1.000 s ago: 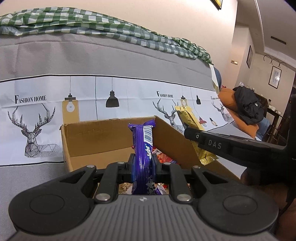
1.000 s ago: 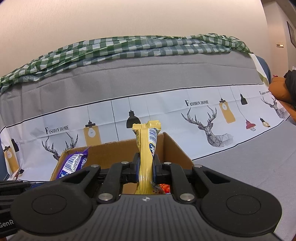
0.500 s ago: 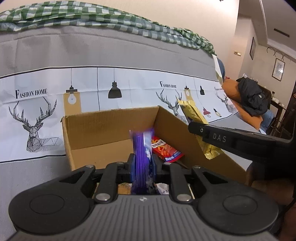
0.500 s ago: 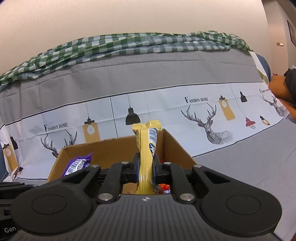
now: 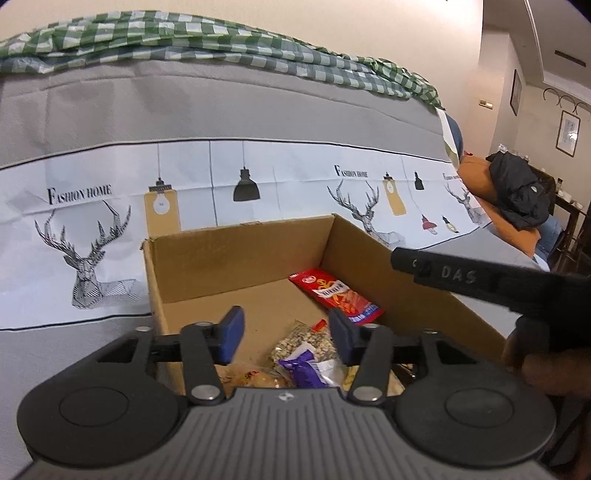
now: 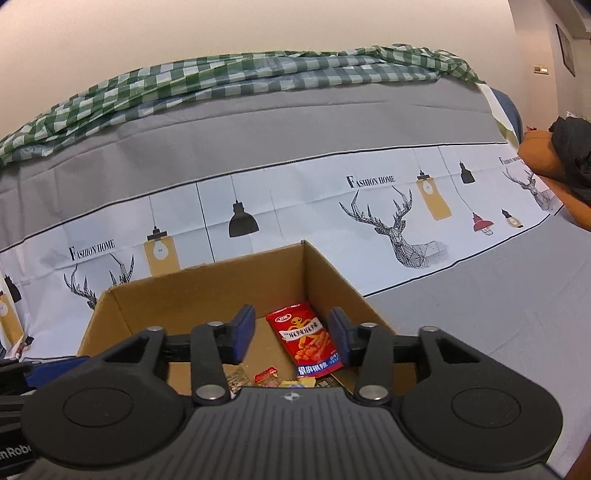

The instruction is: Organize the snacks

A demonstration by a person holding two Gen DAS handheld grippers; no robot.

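The left gripper (image 5: 286,334) hangs over the near end of an open brown cardboard box (image 5: 236,258), its blue-padded fingers (image 5: 231,334) spread wide with nothing between them. Directly below, a purple foil snack wrapper (image 5: 299,367) lies on the box floor, touching a clear bag of mixed nuts and seeds (image 5: 303,341) among other pale packets. Farther along the box floor, toward the right wall, a flat red snack packet with orange strips printed on it (image 5: 334,293) lies face up.

The right gripper (image 6: 291,338) is also held over the same cardboard box (image 6: 207,291), its jaws wide apart and empty. Between them, lower down, the red snack packet (image 6: 304,338) rests near the box's far right corner. Nearer the camera, small wrapped sweets in red and yellow (image 6: 267,374) lie loose on the floor, partly hidden by the gripper body. From the left wrist view the black body of the right gripper, marked "DAS", reaches in from the right above the box's side wall.

The box stands on a grey cloth-covered surface (image 6: 480,295). Behind it runs a white printed band with stags, hanging lamps and the words "FASHION HOME" (image 6: 369,206). A green-and-white checked cloth (image 6: 258,74) lies bunched along the top. Beyond is a cream wall (image 6: 258,26); at far right, a black garment (image 5: 517,195) rests on an orange cushion (image 5: 476,177).
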